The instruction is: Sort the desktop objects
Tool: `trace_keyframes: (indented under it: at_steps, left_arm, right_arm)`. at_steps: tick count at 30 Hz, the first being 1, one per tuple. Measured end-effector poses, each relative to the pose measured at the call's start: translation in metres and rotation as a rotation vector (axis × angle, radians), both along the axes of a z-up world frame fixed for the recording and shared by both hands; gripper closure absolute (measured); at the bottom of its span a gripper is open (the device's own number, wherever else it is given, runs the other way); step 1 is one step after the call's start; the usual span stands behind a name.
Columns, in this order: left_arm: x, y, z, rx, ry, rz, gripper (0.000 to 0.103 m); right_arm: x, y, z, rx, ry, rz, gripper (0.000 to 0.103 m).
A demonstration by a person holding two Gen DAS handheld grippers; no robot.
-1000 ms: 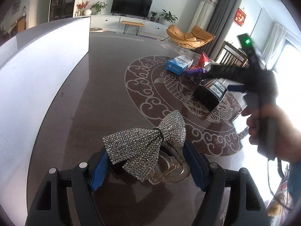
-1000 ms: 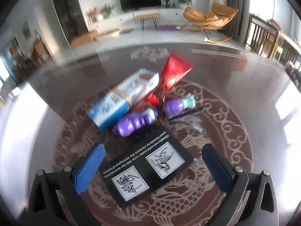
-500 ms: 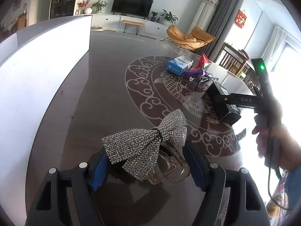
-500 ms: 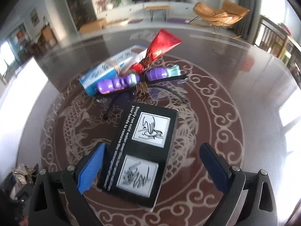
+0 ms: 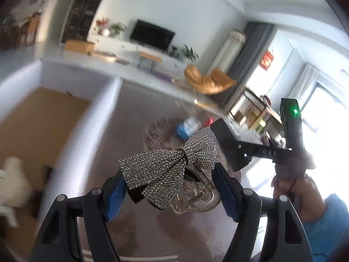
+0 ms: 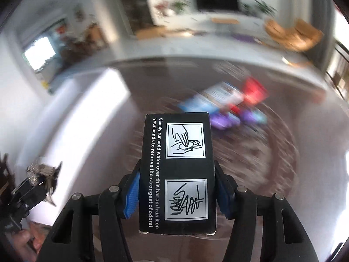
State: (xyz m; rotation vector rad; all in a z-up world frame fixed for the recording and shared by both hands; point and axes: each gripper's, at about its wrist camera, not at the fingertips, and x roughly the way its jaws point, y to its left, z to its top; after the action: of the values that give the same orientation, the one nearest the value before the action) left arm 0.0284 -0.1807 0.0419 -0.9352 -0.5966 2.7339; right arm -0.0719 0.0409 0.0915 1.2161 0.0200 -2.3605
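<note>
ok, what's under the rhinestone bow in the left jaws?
A clear plastic hair claw clip with a metal spring, sitting beneath the rhinestone bow. The bow covers the clip's top, so how they join isn't visible.

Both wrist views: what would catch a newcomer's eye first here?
The sparkly bow hair clip, held up between the left gripper pads, fills the middle of the left view. In the right view, a black box with white instructions and two drawings stands clamped in the right gripper, whose jaws have just been closing on it. Behind, a blue box and purple toys lie blurred on the dark table.
</note>
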Motion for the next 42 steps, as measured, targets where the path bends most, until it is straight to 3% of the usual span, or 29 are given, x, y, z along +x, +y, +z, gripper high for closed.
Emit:
trace_keyframes:
  at_steps: [4,8,11,17,18,20,21,24,27,29,32,34,36,37,40,42]
  left_arm:
    - [0.026,-0.076,0.025,-0.049,-0.002,0.145,0.030]
    - [0.042,-0.148,0.013,-0.092,-0.085,0.304,0.030]
    - [0.050,-0.195,-0.011,-0.101,-0.180,0.400,0.030]
    - [0.048,-0.240,-0.052,-0.122,-0.380,0.479,0.029]
    - [0.047,-0.242,-0.057,-0.131,-0.402,0.493,0.028]
    - [0.049,-0.244,-0.058,-0.133,-0.396,0.510,0.027]
    - [0.050,-0.241,-0.056,-0.138,-0.388,0.519,0.023]
    - [0.051,-0.232,-0.048,-0.177,-0.366,0.566,0.019]
    - [0.050,-0.206,-0.030,-0.176,-0.303,0.558,0.019]
    - [0.045,-0.174,-0.019,-0.172,-0.248,0.514,0.018]
    - [0.036,-0.123,-0.005,-0.166,-0.190,0.419,0.013]
    - [0.026,-0.072,0.002,-0.162,-0.145,0.311,0.010]
    - [0.014,-0.034,0.001,-0.167,-0.130,0.229,0.000]
    - [0.010,-0.013,-0.003,-0.168,-0.127,0.181,0.000]
    - [-0.017,0.057,-0.033,-0.166,-0.171,0.042,0.000]
    - [-0.037,0.087,-0.058,-0.173,-0.213,0.000,0.000]
  right_arm:
    - [0.024,-0.091,0.032,-0.102,0.026,0.165,0.044]
    - [0.051,-0.193,0.041,-0.176,0.010,0.330,0.044]
    - [0.076,-0.245,0.028,-0.187,-0.036,0.436,0.044]
    - [0.125,-0.316,-0.037,-0.026,-0.146,0.573,0.042]
    - [0.128,-0.317,-0.043,-0.013,-0.150,0.579,0.040]
    - [0.129,-0.313,-0.046,-0.019,-0.159,0.576,0.025]
    - [0.129,-0.306,-0.043,-0.042,-0.149,0.565,0.020]
    - [0.124,-0.273,-0.018,-0.130,-0.081,0.515,0.018]
    - [0.113,-0.219,-0.001,-0.151,0.042,0.438,0.003]
    - [0.103,-0.187,0.003,-0.124,0.116,0.374,0.000]
    - [0.092,-0.106,-0.022,0.017,0.230,0.224,0.000]
    - [0.081,-0.060,-0.044,0.095,0.229,0.138,0.000]
    - [0.067,0.001,-0.072,0.171,0.178,0.025,0.000]
    - [0.064,0.026,-0.081,0.190,0.156,-0.021,0.000]
    - [0.058,0.102,-0.102,0.229,0.083,-0.157,0.000]
    - [0.054,0.144,-0.109,0.246,0.046,-0.216,0.000]
